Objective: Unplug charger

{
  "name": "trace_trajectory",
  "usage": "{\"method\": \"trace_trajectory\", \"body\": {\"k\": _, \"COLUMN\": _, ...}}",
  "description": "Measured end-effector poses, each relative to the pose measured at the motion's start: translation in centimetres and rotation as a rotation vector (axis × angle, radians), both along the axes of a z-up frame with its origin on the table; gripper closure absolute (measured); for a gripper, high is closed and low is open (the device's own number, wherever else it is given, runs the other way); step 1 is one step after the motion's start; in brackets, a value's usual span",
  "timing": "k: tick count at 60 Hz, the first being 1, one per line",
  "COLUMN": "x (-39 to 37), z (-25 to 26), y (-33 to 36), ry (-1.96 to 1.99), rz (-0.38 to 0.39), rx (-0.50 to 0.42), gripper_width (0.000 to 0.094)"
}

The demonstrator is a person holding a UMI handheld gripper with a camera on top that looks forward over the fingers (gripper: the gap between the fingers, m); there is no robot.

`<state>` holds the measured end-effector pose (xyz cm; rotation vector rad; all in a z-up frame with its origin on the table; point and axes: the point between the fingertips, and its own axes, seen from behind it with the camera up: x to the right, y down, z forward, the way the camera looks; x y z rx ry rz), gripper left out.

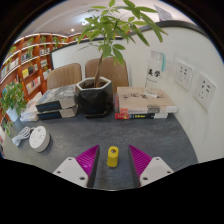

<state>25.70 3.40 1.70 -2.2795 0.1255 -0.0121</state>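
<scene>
Claw (113, 160): open, magenta pads (88, 157) spread apart. Yellow charger (113, 155): upright between fingers, gap each side, on grey bench (60, 148). Beyond: potted plant (100, 70), stacked books (143, 101), wall sockets (204, 90). Off to one side: white round device (39, 140), bookshelf (25, 60).

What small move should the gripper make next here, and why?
Probably close the jaws on the yellow item, likely the charger. It stands between the open jaws on the grey table, with a gap at each side, so nothing is gripped yet.
</scene>
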Motion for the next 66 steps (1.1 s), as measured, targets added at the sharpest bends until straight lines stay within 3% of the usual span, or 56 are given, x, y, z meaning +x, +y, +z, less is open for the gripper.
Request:
{"method": "trace_trajectory", "body": {"k": 16, "x": -3.1, "z": 17.5, "y": -2.8, "ry": -0.041, "rz": -0.041, "rx": 0.272, "gripper_width": 0.0102}}
{"method": "trace_trajectory", "body": {"k": 28, "x": -12.1, "z": 27.2, "y": -10.2, "ry": 0.013, "rz": 0.02, "rx": 0.401, "gripper_width": 0.0094}}
{"method": "trace_trajectory", "body": {"k": 36, "x": -18.7, "z": 27.5, "y": -15.1, "ry": 0.002, "rz": 0.082, "rx": 0.406, "gripper_width": 0.0098}}
{"method": "trace_trajectory", "body": {"k": 47, "x": -26.3, "z": 24.3, "y": -19.6, "ry": 0.046, "rz": 0.157, "rx": 0.327, "gripper_width": 0.0094}}
{"method": "trace_trajectory", "body": {"k": 66, "x": -30.3, "z": 22.9, "y": -21.7, "ry": 0.025, "rz": 0.191, "rx": 0.303, "gripper_width": 0.0078}}
